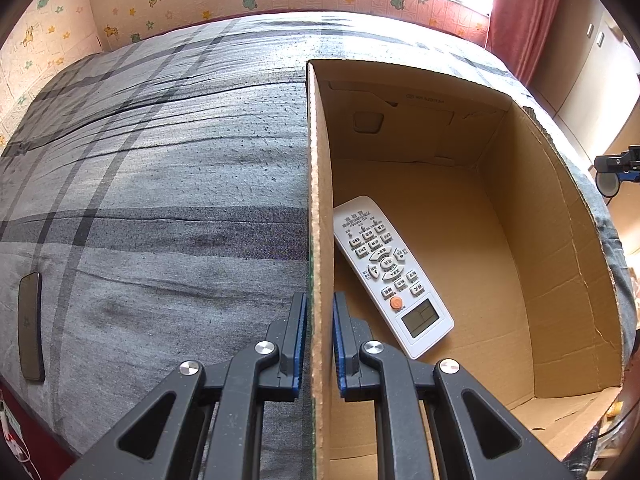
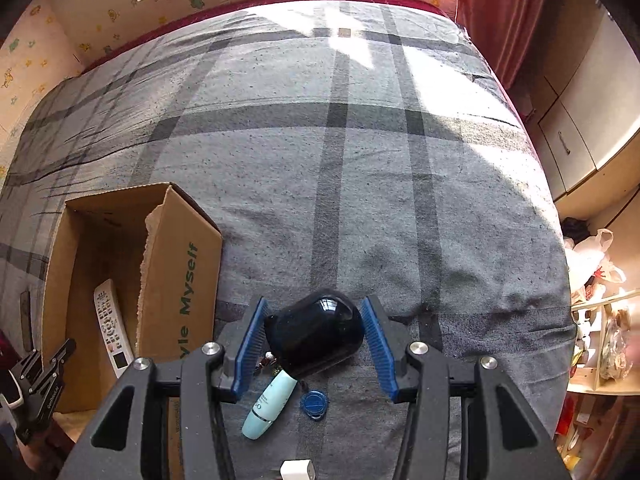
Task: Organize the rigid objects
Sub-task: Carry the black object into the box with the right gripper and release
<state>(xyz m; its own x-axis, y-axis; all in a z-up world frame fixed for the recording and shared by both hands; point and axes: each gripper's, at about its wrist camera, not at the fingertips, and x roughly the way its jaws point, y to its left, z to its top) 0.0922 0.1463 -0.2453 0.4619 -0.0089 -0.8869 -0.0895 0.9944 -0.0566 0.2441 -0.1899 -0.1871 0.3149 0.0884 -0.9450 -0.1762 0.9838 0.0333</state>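
My left gripper (image 1: 320,320) pinches the box (image 1: 320,200) wall, a remote (image 1: 390,272) lying just right of it. My right gripper (image 2: 316,336) is spread around a black mouse (image 2: 316,332) on the bed (image 2: 360,160).

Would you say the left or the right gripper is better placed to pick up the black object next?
Right. The right gripper is open around the black object, while the left gripper straddles the cardboard box wall.
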